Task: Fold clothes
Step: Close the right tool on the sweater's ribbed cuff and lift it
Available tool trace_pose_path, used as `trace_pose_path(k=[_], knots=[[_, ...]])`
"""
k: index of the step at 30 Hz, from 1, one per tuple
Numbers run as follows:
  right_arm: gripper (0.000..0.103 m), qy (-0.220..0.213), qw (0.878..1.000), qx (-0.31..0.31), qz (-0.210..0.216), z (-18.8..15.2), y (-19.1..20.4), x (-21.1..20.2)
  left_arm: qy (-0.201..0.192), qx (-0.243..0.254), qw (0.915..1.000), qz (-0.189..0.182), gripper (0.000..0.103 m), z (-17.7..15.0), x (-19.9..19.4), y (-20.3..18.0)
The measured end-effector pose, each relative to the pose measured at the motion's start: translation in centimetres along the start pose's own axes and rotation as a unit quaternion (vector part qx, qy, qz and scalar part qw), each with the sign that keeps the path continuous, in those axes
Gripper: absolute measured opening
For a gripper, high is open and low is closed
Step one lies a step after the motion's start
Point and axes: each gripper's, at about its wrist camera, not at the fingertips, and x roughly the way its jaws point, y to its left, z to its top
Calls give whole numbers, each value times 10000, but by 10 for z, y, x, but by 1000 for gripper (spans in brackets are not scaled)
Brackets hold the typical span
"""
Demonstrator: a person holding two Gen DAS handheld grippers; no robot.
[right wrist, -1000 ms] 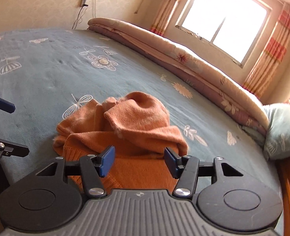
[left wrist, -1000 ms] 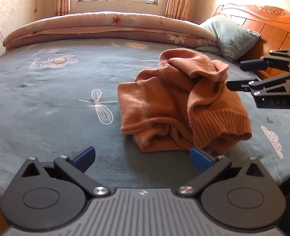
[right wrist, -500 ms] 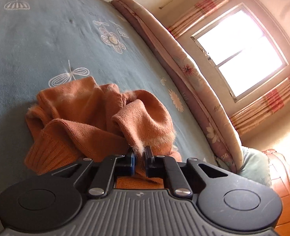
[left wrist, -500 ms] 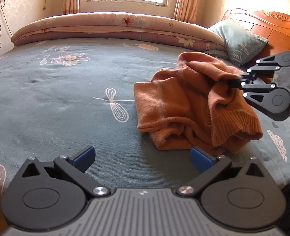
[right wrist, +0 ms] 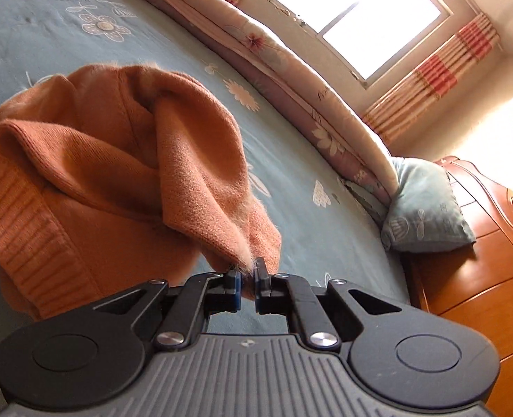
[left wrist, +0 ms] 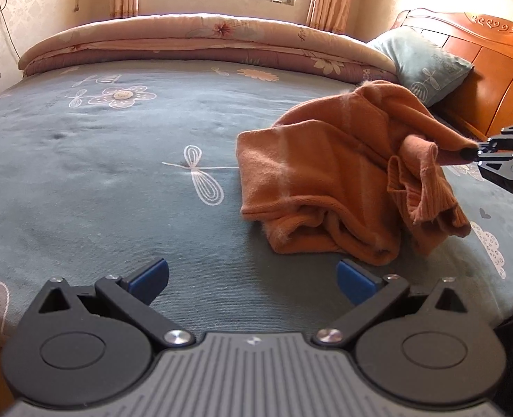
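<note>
Hovering low over the near edge of the bed [left wrist: 82,180], the left gripper [left wrist: 253,276] has its jaws spread wide with nothing between them. Ahead and to its right lies the crumpled orange sweater [left wrist: 319,180], its bulk stretching from the middle of the bed toward the headboard [left wrist: 492,80] side. Farther right, the right gripper [right wrist: 246,279] is pinching a fuzzy corner of the sweater, drawing it taut. The free left gripper is probably nearer the loose lower edge.
</note>
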Motion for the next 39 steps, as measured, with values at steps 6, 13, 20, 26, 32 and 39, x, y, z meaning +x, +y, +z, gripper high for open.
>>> trace_pose_path(k=[6,13,20,26,32,39], knots=[[8,294,9983,483,-147,-17,-25,17,26,32,10000,61,102,0,-6,4],[10,834,9904,996,-466,-35,-52,44,102,49,9999,95,102,-2,-6,1],[35,448,9919,1184,-33,-44,-42,3,155,160,9997,53,102,0,-4,-8],[56,-240,9857,1264,1087,-39,-20,-51,206,332,9992,-72,102,0,-1,-21],[66,-681,9761,1206,1677,-25,7,-85,140,465,9987,-140,102,1,-8,-25],[69,-692,9628,1740,1948,4,18,-87,96,519,9984,-201,102,1,-12,-28]])
